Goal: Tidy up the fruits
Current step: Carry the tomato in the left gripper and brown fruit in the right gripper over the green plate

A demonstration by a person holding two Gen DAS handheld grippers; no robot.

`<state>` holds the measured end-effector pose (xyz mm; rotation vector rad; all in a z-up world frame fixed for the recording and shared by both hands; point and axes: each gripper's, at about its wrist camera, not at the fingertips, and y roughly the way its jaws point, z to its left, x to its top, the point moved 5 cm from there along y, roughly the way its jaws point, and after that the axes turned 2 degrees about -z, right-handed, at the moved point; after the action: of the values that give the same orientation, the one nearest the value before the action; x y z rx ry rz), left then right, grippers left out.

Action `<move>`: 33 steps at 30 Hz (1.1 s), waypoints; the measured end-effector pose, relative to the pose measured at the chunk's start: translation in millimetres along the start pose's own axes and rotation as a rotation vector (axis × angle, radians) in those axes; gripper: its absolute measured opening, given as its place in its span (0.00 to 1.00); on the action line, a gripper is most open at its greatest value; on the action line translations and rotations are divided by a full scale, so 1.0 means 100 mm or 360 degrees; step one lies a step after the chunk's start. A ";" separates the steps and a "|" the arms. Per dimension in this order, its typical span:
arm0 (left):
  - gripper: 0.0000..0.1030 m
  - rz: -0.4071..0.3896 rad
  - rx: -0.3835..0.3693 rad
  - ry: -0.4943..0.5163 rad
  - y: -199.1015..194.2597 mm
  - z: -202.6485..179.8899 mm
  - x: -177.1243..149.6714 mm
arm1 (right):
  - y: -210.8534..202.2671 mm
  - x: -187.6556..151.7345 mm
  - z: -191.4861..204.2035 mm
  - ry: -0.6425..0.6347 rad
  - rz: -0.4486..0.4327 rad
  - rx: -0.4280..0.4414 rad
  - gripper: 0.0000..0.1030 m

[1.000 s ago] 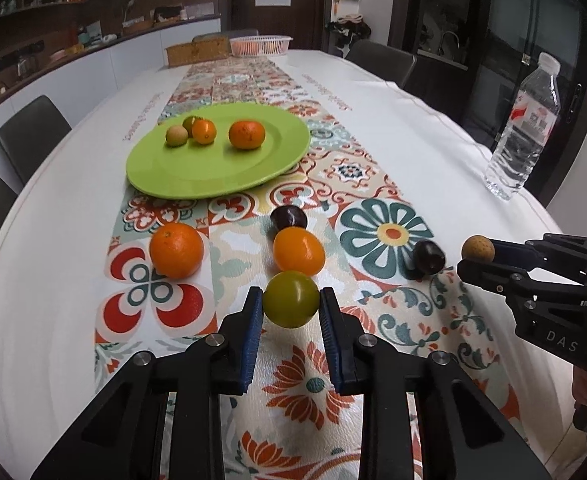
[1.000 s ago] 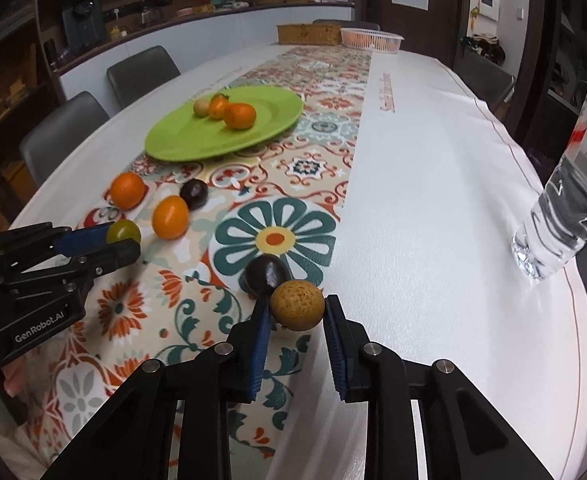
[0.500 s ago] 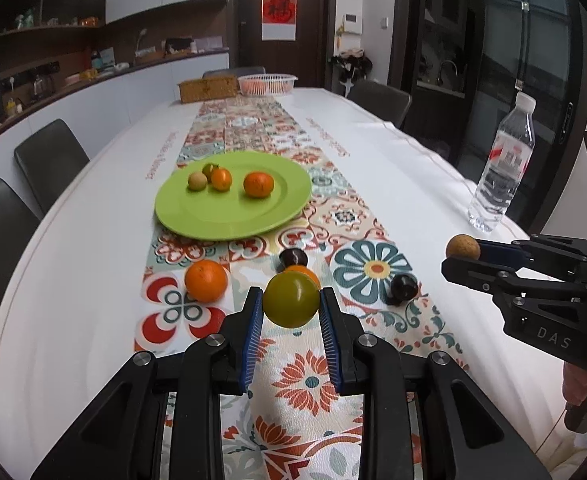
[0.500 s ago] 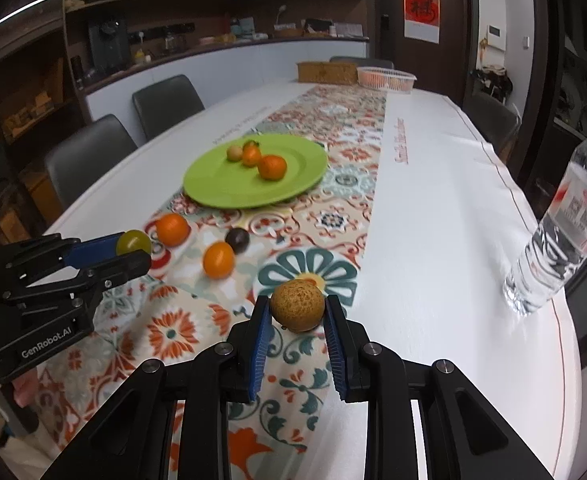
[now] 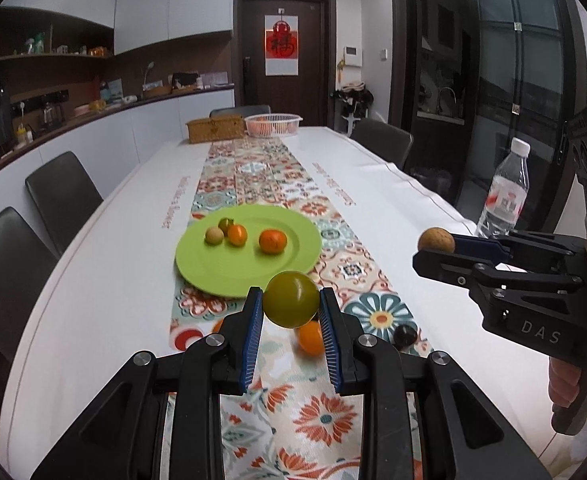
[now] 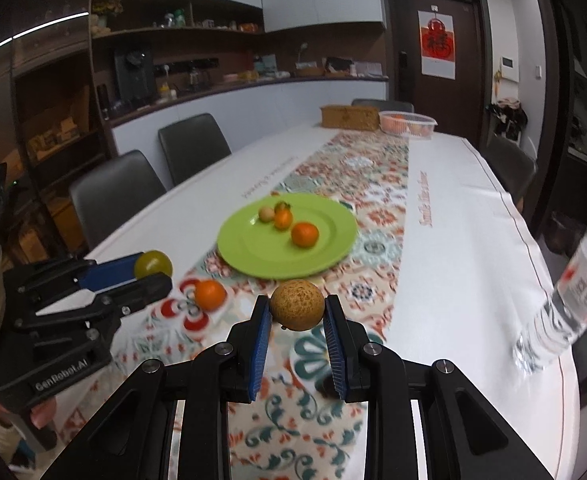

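The left gripper (image 5: 291, 312) points forward and slightly down over the patterned table runner (image 5: 313, 412), its blue pads clamped on a round green fruit (image 5: 291, 305) held at the fingertips, clear of the cloth. Beyond those fingertips lies the green plate (image 5: 221, 268), carrying four small fruits; just below and behind the held fruit an orange fruit (image 5: 309, 338) and a dark fruit (image 5: 404, 336) rest on the runner.

To the right of the left fingers, the right gripper (image 6: 296, 312) is held at about the same height, aimed the same way, its pads squeezing a tan rough-skinned fruit (image 6: 296, 305) from both sides. A hand (image 5: 565, 376) wraps its handle. Ahead of its fingertips sits the same plate; left of them an orange fruit lies on the runner, and to their right stands a water bottle (image 6: 569, 300)
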<state>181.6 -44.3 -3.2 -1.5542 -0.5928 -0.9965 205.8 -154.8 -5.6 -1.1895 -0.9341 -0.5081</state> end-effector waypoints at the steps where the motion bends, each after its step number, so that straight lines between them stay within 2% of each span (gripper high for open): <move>1: 0.27 -0.0011 0.0005 0.0000 0.00 0.02 0.03 | 0.01 0.04 0.02 -0.0007 -0.0016 0.0004 0.27; 10: 0.27 -0.0112 0.0032 0.0017 0.05 0.18 0.29 | 0.15 0.44 0.13 -0.0047 -0.0117 0.0051 0.27; 18: 0.27 -0.0128 0.0029 0.0010 0.19 0.34 0.49 | 0.37 0.66 0.21 -0.0084 -0.0123 0.0081 0.27; 24: 0.27 -0.0082 0.0012 -0.0005 0.42 0.49 0.60 | 0.62 0.79 0.20 -0.0083 -0.0088 0.0095 0.27; 33: 0.27 0.0056 -0.0019 -0.0050 0.92 0.75 0.60 | 1.19 0.88 0.14 -0.0059 0.0074 0.0119 0.27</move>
<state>308.0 -2.6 -2.2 -1.5881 -0.5803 -0.9519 340.0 -91.5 3.0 -1.1540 -0.9472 -0.4116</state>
